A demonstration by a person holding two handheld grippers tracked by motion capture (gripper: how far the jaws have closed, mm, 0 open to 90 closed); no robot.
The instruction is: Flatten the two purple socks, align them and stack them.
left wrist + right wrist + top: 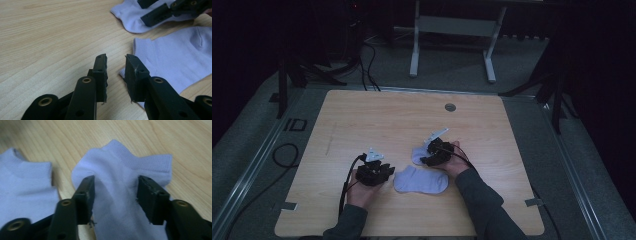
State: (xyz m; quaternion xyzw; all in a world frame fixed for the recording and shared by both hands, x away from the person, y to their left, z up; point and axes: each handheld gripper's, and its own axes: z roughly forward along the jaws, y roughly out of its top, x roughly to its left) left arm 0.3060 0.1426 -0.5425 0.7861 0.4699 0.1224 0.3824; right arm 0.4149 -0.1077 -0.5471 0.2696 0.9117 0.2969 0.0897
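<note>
1. Two pale socks lie on the wooden table near its front middle. The near sock lies flat with its long axis running roughly 9 to 3 o'clock across the high view. The far sock sits just beyond it, toward 12 o'clock, partly under your right gripper.

2. Your right gripper is the one already placed: its jaws stand wide apart, one on each side of the far sock, with cloth bunched between them. The ribbed cuff lies at 12 o'clock ahead of the jaws, so the sock's length runs along the gripper's own line. Nothing is pinched yet, as far as you can see.

3. Your left gripper has its jaws parted by a narrow gap, holding nothing. The near sock lies at about 2 o'clock from the jaws, its cuff edge just beside the right-hand jaw.

4. My reading: the coming move turns on the right jaws closing across the far sock's width. Your left gripper would need to shift toward 3 o'clock to catch the near cuff.
</note>
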